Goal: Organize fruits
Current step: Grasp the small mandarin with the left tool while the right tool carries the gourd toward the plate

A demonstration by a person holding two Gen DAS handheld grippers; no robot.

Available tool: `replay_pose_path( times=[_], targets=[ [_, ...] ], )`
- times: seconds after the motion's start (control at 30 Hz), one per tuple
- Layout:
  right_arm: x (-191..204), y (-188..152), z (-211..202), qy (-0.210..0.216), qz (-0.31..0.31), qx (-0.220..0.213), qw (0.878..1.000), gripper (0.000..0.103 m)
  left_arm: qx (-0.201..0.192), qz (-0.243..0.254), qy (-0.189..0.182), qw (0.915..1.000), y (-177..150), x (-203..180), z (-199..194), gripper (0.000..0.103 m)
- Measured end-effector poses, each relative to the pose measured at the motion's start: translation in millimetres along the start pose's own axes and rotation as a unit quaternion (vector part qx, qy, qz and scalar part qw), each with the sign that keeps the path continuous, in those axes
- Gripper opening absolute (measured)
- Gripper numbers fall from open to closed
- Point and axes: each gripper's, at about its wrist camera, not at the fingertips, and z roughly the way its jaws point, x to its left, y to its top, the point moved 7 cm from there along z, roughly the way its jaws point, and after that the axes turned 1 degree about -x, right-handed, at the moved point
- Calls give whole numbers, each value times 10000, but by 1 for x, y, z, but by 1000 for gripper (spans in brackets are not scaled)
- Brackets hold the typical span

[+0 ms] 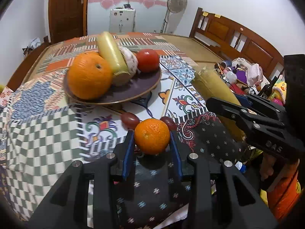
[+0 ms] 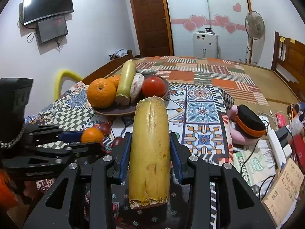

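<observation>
We are clenching our left claw [image 1: 152,143] on the small round orange [image 1: 152,136] above the patchwork quilt [image 1: 47,126], our right claw [image 2: 150,152] gripping the yellow cane stalk [image 2: 149,152], risking bumping loose dates.

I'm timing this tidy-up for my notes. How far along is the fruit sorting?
Done: the plate already holds a large orange, a green cane piece, a pale round fruit and a red fruit.
In hand: the left gripper is shut on a small orange; the right gripper grips a yellow cane piece.
Left: plating both, plus two dark red fruits on the cloth.
</observation>
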Motion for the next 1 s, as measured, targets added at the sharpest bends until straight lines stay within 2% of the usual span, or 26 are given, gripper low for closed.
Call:
replay_pose_path(
  times=[0.17, 0.5, 0.77, 1.0],
  targets=[
    [4, 10, 0, 27, -20, -93, 10000, 35, -246, 3, 154, 9996, 7, 19, -27, 36],
    [14, 32, 16, 134, -2, -222, 9997, 35, -523, -78, 558, 9970, 33, 60, -46, 36],
    [20, 53, 34, 204, -6, -321, 9993, 35, -712, -59, 775, 9944, 59, 87, -42, 36],
    [17, 67, 46, 191, 49, -409, 9990, 35, -646, -221, 835, 9942, 71, 117, -21, 36]
  ],
)
